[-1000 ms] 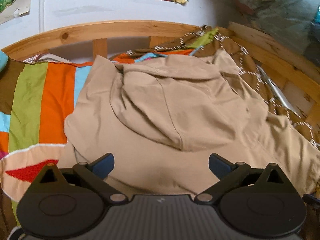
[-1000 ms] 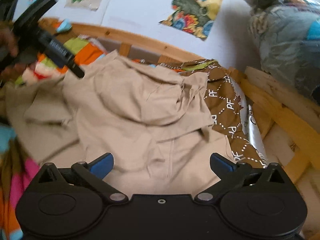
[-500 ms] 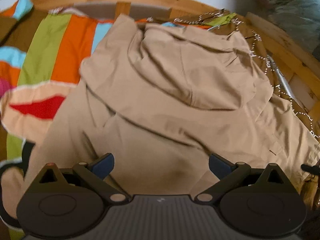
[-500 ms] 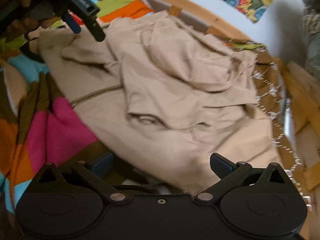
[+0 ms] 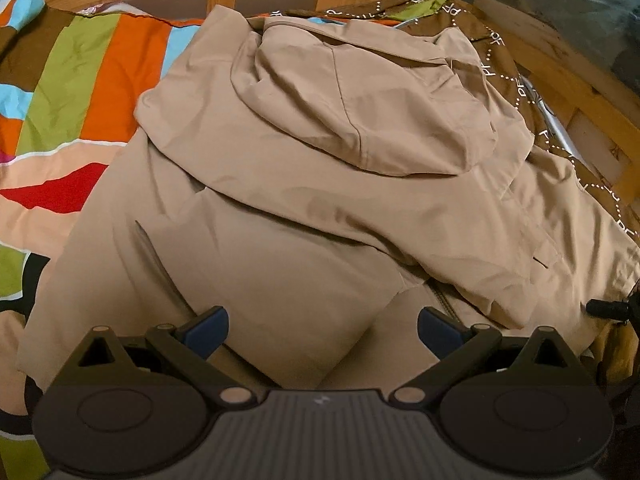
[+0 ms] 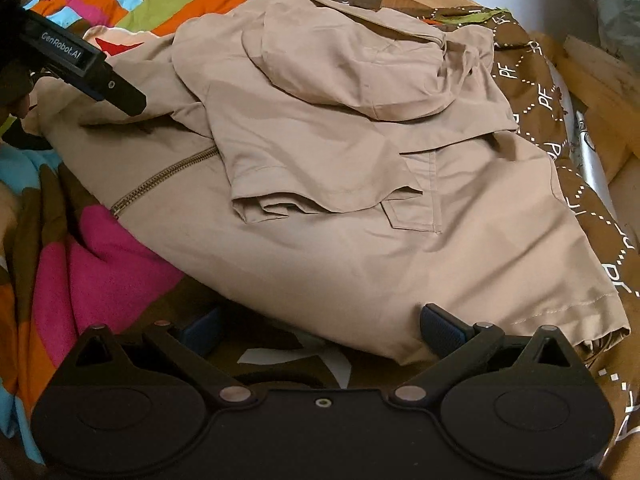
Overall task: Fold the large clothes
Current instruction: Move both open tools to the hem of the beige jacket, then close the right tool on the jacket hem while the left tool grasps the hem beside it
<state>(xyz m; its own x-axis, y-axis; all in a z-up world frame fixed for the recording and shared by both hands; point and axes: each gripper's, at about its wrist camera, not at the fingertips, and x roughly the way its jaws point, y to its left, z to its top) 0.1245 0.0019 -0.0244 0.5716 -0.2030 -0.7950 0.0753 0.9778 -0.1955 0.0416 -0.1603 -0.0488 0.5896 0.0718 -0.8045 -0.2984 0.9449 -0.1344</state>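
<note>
Jacket point(image 5: 304, 184), tan and hooded, lies half-folded on the bed's patchwork quilt point(image 5: 76, 80). Over the last second I've brought both tools low to its near hem: left tool point(image 5: 322, 326) and right tool point(image 6: 320, 330) spread wide, gripping nothing, so the next fold looks ready.

The left gripper point(image 5: 322, 326) is held low and points forward, its jaws spread wide with nothing between the blue pads point(image 5: 206, 326). The right gripper point(image 6: 320, 330) is likewise level and low, its jaws apart and gripping nothing. In the right wrist view the left gripper point(image 6: 86, 72) shows at the upper left, angled down, a hand point(image 6: 14, 92) partly visible behind it.
</note>
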